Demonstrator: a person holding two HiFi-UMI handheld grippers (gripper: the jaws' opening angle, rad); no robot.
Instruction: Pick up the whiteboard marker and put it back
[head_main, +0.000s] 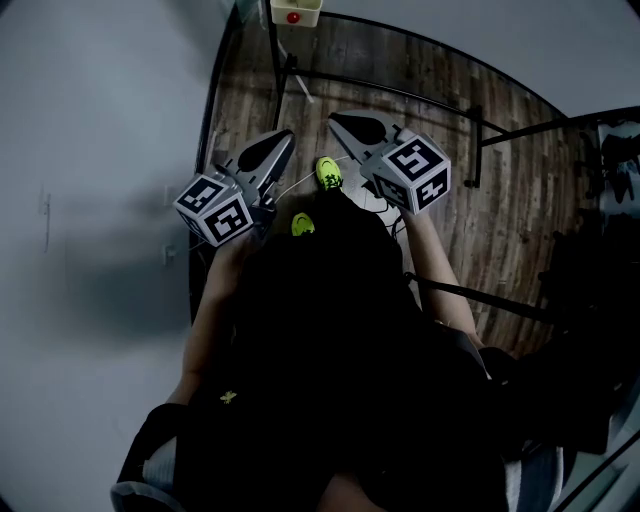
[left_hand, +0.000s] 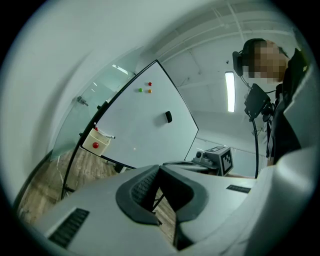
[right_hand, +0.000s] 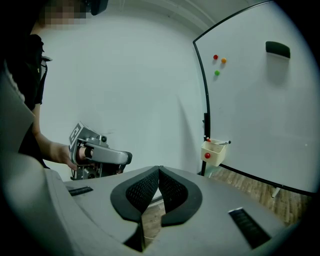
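Left gripper (left_hand: 160, 168), right gripper (right_hand: 159, 169): fingers fully closed, tips touching, empty. Both held out front, side by side. Whiteboard marker (right_hand: 223, 143) in holder (right_hand: 213, 153), well beyond right fingers, up-right.

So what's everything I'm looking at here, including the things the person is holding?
whiteboard: one, white, black frame, standing on the floor
magnets: three, red, orange, green, upper board
eraser: one, black, high on the board
holder: one, cream with red dot, board's lower corner
marker: one, colour unclear, resting in the holder
floor: one, brown wood planks, underfoot
shoes: two, neon yellow, on the floor
left gripper: one, grey, shut, empty
right gripper: one, grey, shut, empty
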